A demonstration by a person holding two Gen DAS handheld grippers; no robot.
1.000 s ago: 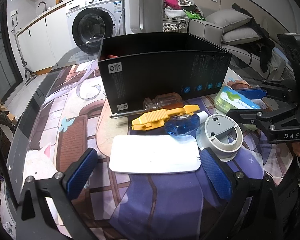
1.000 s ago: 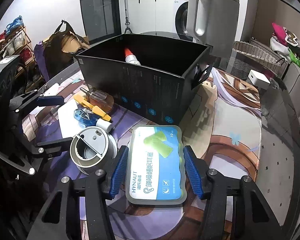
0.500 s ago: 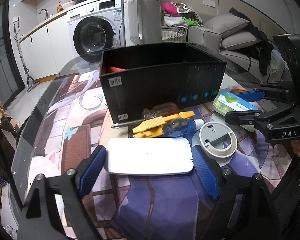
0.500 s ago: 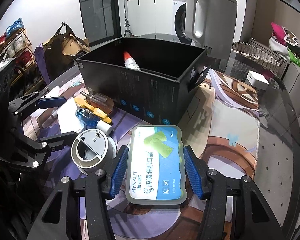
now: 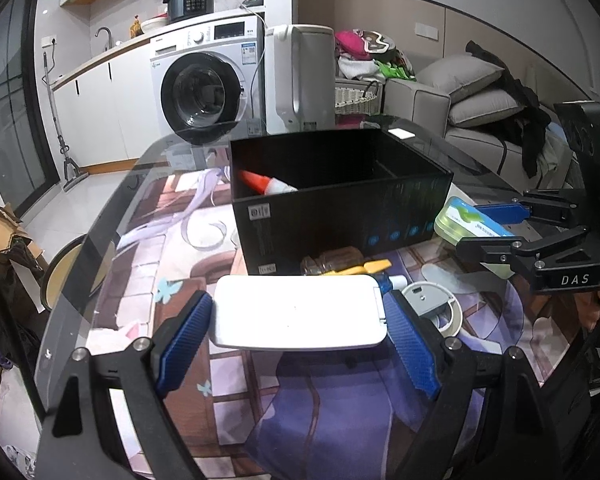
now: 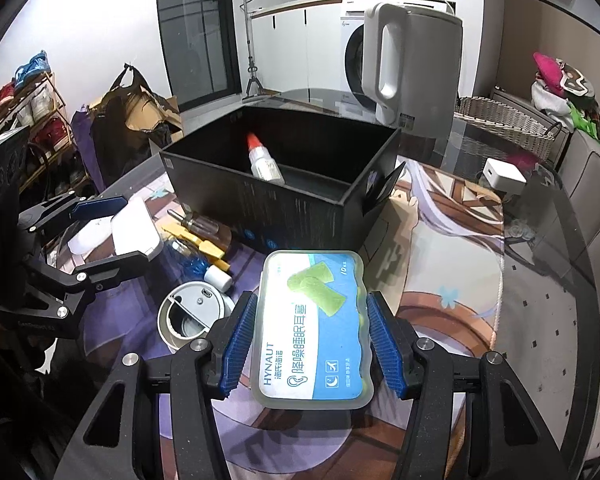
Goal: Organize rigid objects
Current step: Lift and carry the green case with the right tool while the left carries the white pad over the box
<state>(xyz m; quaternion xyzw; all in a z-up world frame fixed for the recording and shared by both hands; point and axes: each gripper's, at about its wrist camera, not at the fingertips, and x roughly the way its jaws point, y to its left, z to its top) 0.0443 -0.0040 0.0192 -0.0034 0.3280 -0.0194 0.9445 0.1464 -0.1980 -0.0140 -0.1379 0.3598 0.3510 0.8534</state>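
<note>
Between the left gripper's (image 5: 298, 338) jaws sits a white case (image 5: 298, 316), lying flat with its long sides across the gap; the jaws stand wide, and both blue pads (image 5: 184, 344) press on its short ends, so it is held clear of the table (image 5: 112, 240). That gripper tilts downward, toward the box (image 5: 340, 216). Beyond its jaws, past the case's far edge, lie a clear-handled screwdriver (image 5: 332, 262) and a yellow tool (image 5: 360, 269); just beyond its right jaw sits a grey round lid (image 5: 432, 308). Ahead stands the black box, open at the top, with a white tube (image 6: 262, 160) with a red cap leaning inside. The right gripper (image 6: 312, 338) has its jaws narrower, clamped on the long sides of a blue and green earplug tin (image 6: 314, 328), label up, which juts forward past the fingertips. It also points down at a slant toward the box's near corner. To the left of its jaws sit the lid and a blue item (image 6: 194, 266).
</note>
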